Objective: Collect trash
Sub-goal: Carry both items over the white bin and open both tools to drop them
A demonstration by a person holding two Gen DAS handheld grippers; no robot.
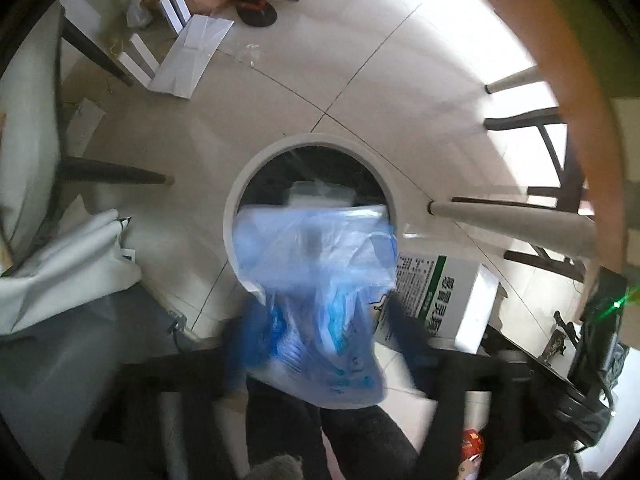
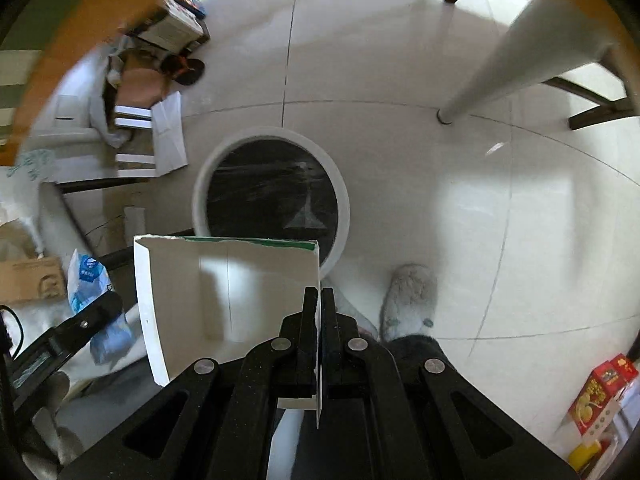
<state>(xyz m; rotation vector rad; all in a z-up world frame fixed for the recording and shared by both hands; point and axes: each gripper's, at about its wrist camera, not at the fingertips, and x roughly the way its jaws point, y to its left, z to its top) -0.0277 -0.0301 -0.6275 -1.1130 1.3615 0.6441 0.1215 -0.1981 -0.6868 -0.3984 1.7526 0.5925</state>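
Note:
A round white trash bin (image 1: 248,168) with a dark liner stands on the tiled floor; it also shows in the right wrist view (image 2: 200,184). A blue and clear plastic bag (image 1: 316,280) hangs in front of my left gripper (image 1: 320,336), over the bin's near rim. The left fingers are blurred and spread on both sides of the bag. My right gripper (image 2: 319,300) is shut on the edge of a white cardboard box (image 2: 224,292) with a green trim, held just before the bin. That box (image 1: 440,296) shows right of the bag in the left wrist view.
Flat white cardboard (image 1: 188,56) and boxes lie on the floor beyond the bin. White table legs (image 2: 512,52) and dark chair legs (image 1: 556,160) stand to the right. A grey slipper (image 2: 408,300) is beside the bin. A red box (image 2: 600,396) sits at the lower right.

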